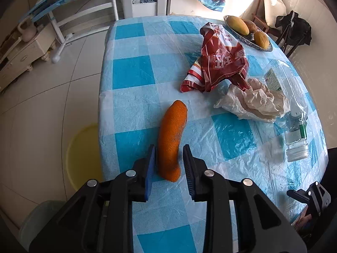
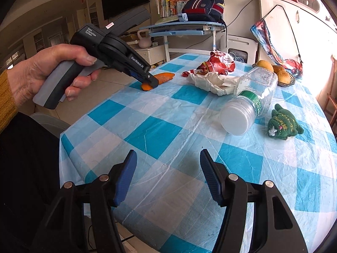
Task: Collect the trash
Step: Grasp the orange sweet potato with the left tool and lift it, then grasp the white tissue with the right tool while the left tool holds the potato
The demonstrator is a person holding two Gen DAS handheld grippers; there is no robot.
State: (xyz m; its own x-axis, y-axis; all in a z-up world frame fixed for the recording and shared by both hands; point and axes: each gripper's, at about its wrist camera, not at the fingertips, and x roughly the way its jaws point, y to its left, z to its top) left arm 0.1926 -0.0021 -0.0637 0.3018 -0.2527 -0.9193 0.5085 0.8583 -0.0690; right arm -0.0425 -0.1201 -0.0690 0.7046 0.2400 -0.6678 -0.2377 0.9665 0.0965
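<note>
Checked tablecloth (image 1: pixel 134 71): left hand-held gripper (image 1: pixel 168 164) loosely straddles orange peel (image 1: pixel 171 139); right (image 2: pixel 168 175) released.

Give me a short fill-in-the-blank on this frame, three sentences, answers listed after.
1. The left gripper has its jaws on either side of an orange ____.
2. The clear plastic bottle lies on its ____ on the checked tablecloth.
3. The right gripper holds ____ between its jaws.

Missing words: peel; side; nothing

Bare tablecloth (image 2: pixel 168 130) lies open; bottle (image 2: pixel 250 101) blocks the right.
</note>
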